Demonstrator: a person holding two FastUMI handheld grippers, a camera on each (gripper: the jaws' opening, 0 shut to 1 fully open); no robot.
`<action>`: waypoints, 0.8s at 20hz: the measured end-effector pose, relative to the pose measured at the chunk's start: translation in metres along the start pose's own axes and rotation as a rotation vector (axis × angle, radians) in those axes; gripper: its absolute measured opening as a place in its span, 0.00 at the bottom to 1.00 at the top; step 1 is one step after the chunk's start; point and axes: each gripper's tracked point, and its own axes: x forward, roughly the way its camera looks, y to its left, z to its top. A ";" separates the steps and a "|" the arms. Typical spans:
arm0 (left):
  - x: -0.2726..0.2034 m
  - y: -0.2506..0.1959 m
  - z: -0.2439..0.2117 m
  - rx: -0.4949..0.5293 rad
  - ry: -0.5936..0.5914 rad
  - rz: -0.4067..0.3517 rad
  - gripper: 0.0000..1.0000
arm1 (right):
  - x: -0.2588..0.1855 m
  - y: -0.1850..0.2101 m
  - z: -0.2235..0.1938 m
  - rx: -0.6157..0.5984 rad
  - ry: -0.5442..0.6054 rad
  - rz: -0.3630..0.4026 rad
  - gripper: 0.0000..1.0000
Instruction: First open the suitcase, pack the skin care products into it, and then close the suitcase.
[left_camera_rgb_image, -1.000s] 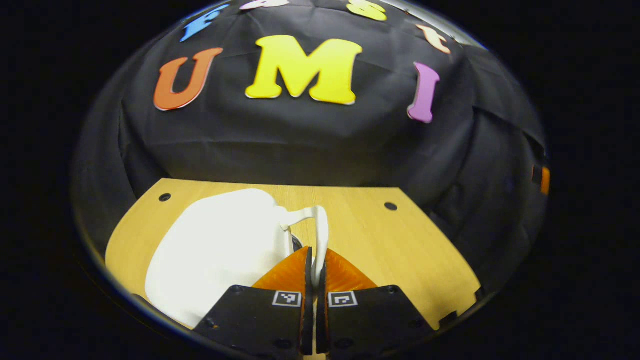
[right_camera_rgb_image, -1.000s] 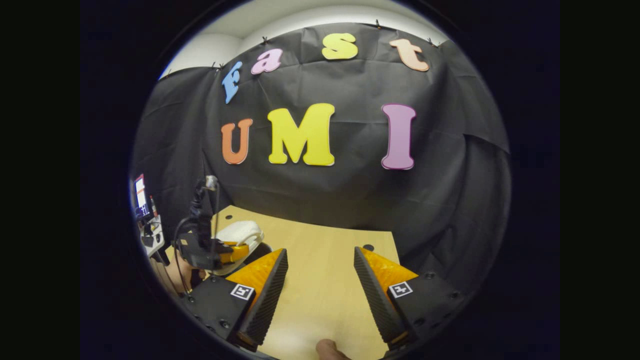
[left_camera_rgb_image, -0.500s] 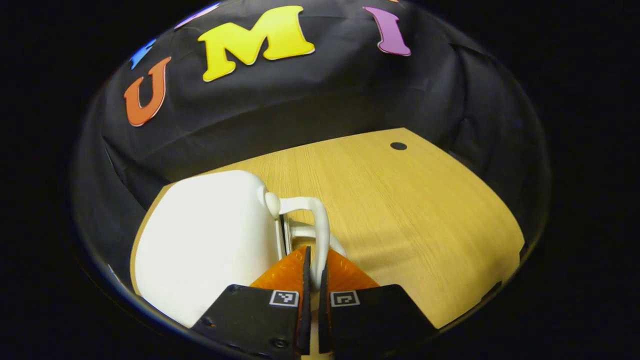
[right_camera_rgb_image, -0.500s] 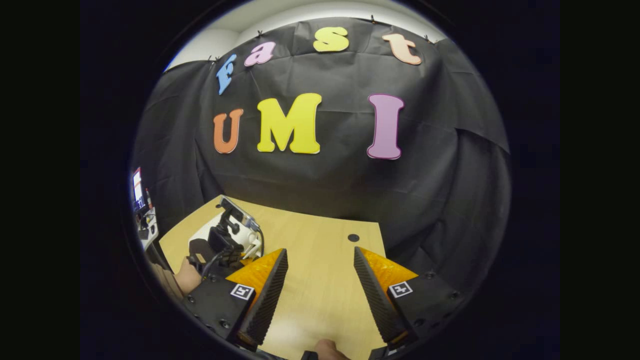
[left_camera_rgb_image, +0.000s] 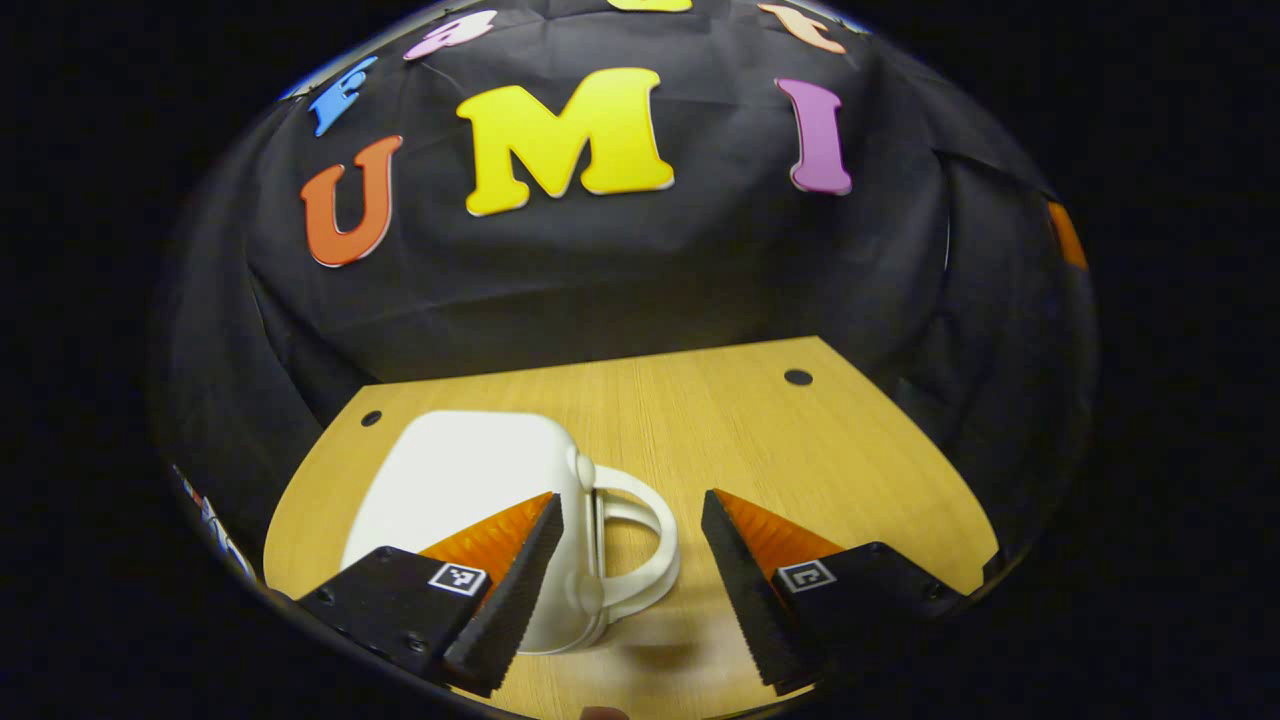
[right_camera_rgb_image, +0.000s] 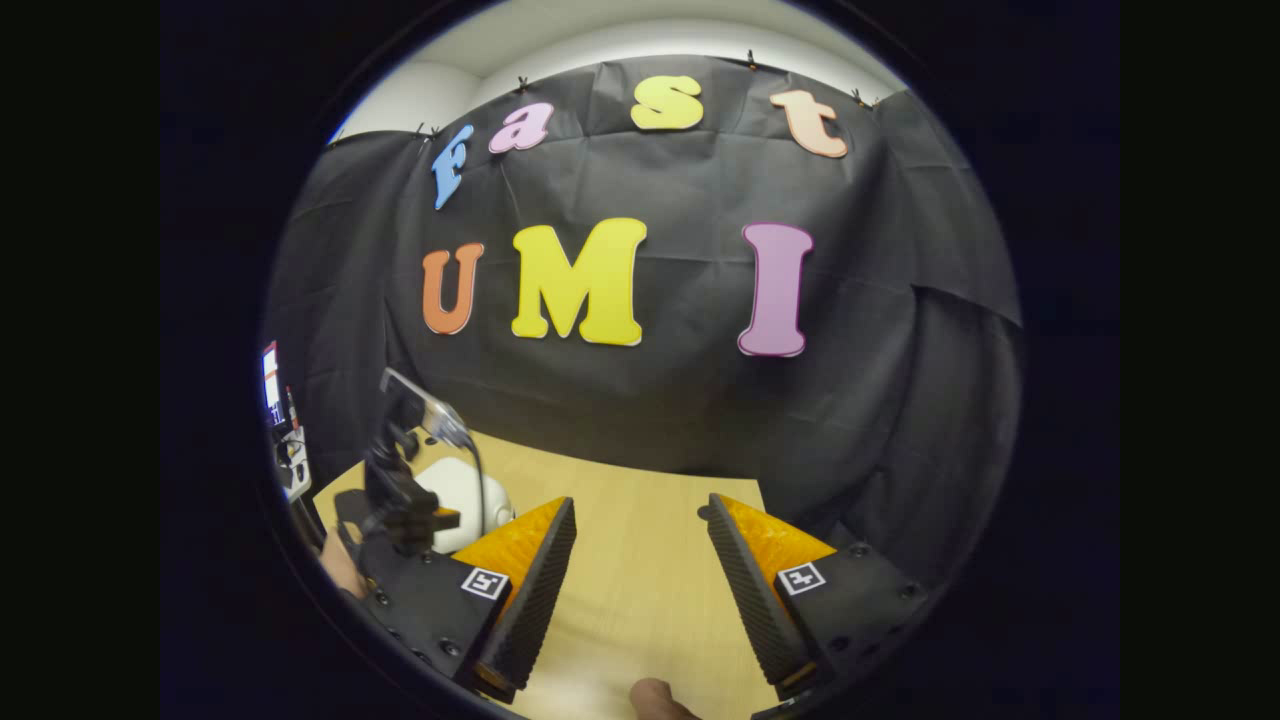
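Left gripper (left_camera_rgb_image: 630, 590) fingers, a second ago pinched on the looped handle (left_camera_rgb_image: 640, 545) of the small glossy white hard-shell suitcase (left_camera_rgb_image: 470, 500), now spread wide and off it, handle between them untouched, suitcase now lying closed on the light wooden table (left_camera_rgb_image: 800, 450)

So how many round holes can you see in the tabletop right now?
2: one hole at the far left corner behind the white suitcase, another far right. More may be hidden.

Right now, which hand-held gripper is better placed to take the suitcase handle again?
Left. The left hand-held gripper is open, with the white suitcase's handle just ahead between its fingers. The right hand-held gripper faces bare table.
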 end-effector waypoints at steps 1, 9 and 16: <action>-0.013 0.012 0.022 -0.004 -0.045 0.026 0.96 | 0.001 0.005 0.004 0.006 -0.011 -0.003 0.79; -0.104 0.071 0.116 -0.104 -0.316 0.082 0.99 | -0.005 0.022 0.027 0.037 -0.079 -0.101 0.79; -0.127 0.054 0.098 -0.167 -0.327 -0.034 0.97 | -0.015 0.032 0.022 0.000 -0.098 -0.132 0.77</action>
